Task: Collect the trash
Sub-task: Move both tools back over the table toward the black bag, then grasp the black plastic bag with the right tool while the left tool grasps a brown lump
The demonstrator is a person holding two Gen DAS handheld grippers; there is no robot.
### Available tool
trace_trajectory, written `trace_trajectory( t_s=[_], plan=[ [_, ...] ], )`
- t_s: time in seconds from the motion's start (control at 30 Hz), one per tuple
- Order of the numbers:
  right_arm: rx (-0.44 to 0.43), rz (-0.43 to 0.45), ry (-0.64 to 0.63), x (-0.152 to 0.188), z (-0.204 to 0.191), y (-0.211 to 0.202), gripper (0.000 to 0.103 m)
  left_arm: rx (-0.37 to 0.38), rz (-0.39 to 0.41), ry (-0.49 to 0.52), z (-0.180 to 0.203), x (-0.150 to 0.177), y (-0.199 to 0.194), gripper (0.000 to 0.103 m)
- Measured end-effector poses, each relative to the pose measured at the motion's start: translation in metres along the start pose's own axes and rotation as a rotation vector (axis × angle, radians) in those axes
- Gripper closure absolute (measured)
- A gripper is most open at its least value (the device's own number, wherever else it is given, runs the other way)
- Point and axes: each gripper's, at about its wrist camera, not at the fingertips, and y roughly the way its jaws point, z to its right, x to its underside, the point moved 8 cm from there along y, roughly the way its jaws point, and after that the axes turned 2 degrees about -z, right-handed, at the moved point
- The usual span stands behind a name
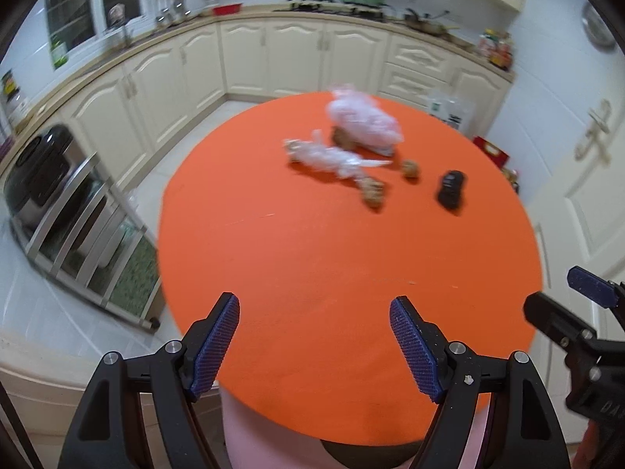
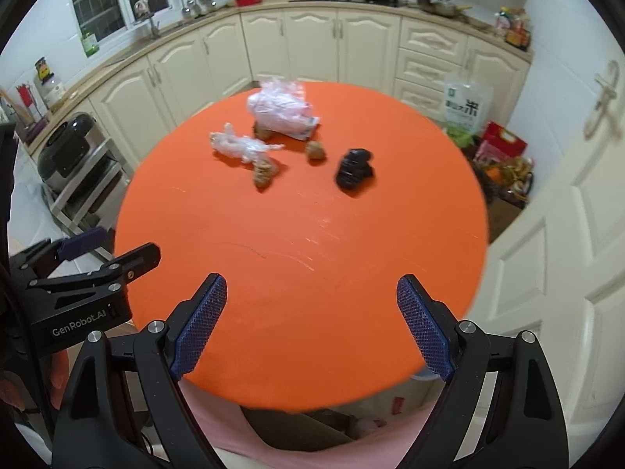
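On the round orange table point(image 2: 273, 312), a crumpled clear bag point(image 2: 281, 111) at twelve o'clock holds something unclear; the twisted wrapper point(image 2: 238, 144) runs nine-to-three. Left gripper point(image 1: 314, 346) and right gripper point(image 2: 312, 322) gape, empty

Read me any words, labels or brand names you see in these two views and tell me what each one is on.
"GenRobot.AI": white lettering on the body of the left gripper, seen from the right wrist view.
Green and white bag on the floor by the cabinets: large printed characters, too blurred to read.
Bottles on the counter: labels too small to read.
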Motion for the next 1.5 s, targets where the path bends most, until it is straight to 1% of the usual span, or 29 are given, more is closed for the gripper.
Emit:
trace_trajectory(
  t_s=[0.17, 0.37, 0.47, 0.5, 0.57, 0.67, 0.7, 0.77, 0.83, 0.87, 0.9, 0.93, 0.97, 1.0, 1.03, 1.17, 1.27, 1.3, 1.37, 1.5],
  plan=[
    [-0.02, -0.027, 0.023, -0.02, 0.0, 0.027, 0.015, -0.007, -0.039, -0.043, -0.02, -0.013, 0.015, 0.028],
    [0.003, -0.063, 0.049, -0.051, 0.016, 0.06, 0.015, 0.004, -0.066, -0.079, -0.037, -0.042, 0.04, 0.028],
    [0.007, -0.084, 0.058, -0.069, 0.026, 0.079, 0.015, 0.003, -0.083, -0.102, -0.041, -0.066, 0.067, 0.028],
    [0.006, -0.094, 0.063, -0.074, 0.03, 0.088, 0.015, 0.004, -0.088, -0.106, -0.043, -0.069, 0.073, 0.028],
    [0.01, -0.107, 0.074, -0.082, 0.037, 0.101, 0.015, 0.004, -0.112, -0.117, -0.046, -0.08, 0.092, 0.027],
    [0.015, -0.132, 0.092, -0.094, 0.048, 0.125, 0.016, 0.001, -0.167, -0.14, -0.048, -0.095, 0.124, 0.027],
    [0.016, -0.141, 0.096, -0.097, 0.05, 0.13, 0.022, 0.004, -0.181, -0.148, -0.049, -0.1, 0.134, 0.027],
    [0.007, -0.167, 0.107, -0.101, 0.056, 0.145, 0.027, 0.007, -0.196, -0.158, -0.049, -0.106, 0.145, 0.027],
    [-0.003, -0.191, 0.11, -0.104, 0.061, 0.158, 0.027, 0.005, -0.207, -0.171, -0.049, -0.11, 0.154, 0.027],
    [-0.002, -0.201, 0.11, -0.103, 0.063, 0.163, 0.031, 0.004, -0.213, -0.174, -0.05, -0.113, 0.158, 0.027],
    [-0.003, -0.212, 0.109, -0.102, 0.064, 0.168, 0.04, 0.004, -0.218, -0.177, -0.048, -0.114, 0.161, 0.027],
    [-0.009, -0.226, 0.106, -0.101, 0.065, 0.173, 0.047, 0.007, -0.222, -0.178, -0.047, -0.115, 0.164, 0.027],
    [-0.023, -0.241, 0.105, -0.099, 0.065, 0.178, 0.059, 0.011, -0.225, -0.178, -0.046, -0.117, 0.167, 0.027],
    [-0.035, -0.254, 0.106, -0.096, 0.066, 0.181, 0.065, 0.015, -0.227, -0.177, -0.043, -0.116, 0.168, 0.027],
    [-0.033, -0.224, 0.097, -0.098, 0.067, 0.178, 0.066, 0.02, -0.229, -0.175, -0.042, -0.117, 0.169, 0.027],
    [-0.087, -0.224, 0.118, -0.095, 0.074, 0.177, 0.069, 0.044, -0.24, -0.176, -0.027, -0.119, 0.176, 0.027],
    [-0.088, -0.214, 0.13, -0.092, 0.083, 0.173, 0.069, 0.091, -0.248, -0.182, -0.013, -0.12, 0.176, 0.027],
    [-0.097, -0.209, 0.139, -0.091, 0.086, 0.17, 0.069, 0.119, -0.25, -0.187, -0.005, -0.121, 0.176, 0.027],
    [-0.117, -0.198, 0.143, -0.09, 0.086, 0.165, 0.069, 0.142, -0.254, -0.186, 0.004, -0.123, 0.177, 0.027],
    [-0.111, -0.162, 0.12, -0.093, 0.087, 0.154, 0.069, 0.135, -0.265, -0.166, 0.024, -0.124, 0.184, 0.027]
  ],
)
